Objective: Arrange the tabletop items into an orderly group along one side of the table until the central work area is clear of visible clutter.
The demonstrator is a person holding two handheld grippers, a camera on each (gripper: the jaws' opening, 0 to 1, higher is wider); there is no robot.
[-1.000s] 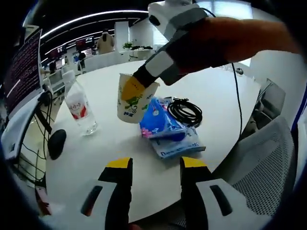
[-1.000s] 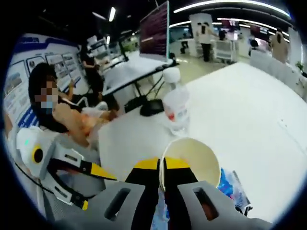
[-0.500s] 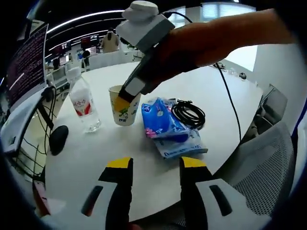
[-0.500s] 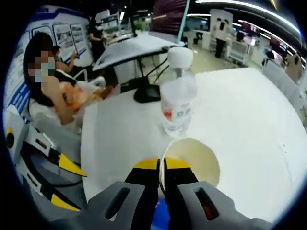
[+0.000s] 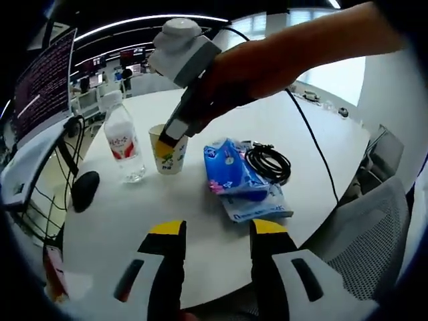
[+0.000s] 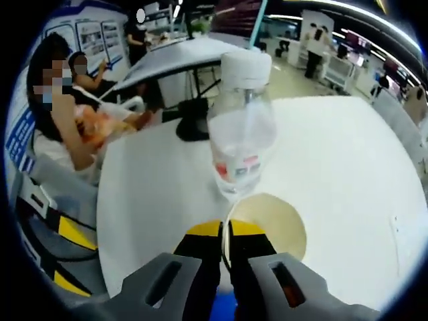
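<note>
Cup placement beside bottle, right gripper pinching the rim.
Right gripper (image 6: 225, 231) clamps the paper cup (image 5: 168, 150) wall; over the last second the cup has come down from the air onto the table (image 5: 200, 221), just beside the water bottle (image 5: 124, 144). Left gripper (image 5: 212, 231) hovers spread, empty. Tissue packs (image 5: 234, 177) and cable coil (image 5: 269, 162) lie near; grouping forming, release likely next.

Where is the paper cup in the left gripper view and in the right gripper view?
Left gripper view: the paper cup stands upper left of centre on the white table, pinched at its rim by the right gripper.
Right gripper view: bottom centre, its open mouth right above the jaws.
Shared landmark: the water bottle beside the cup.
</note>
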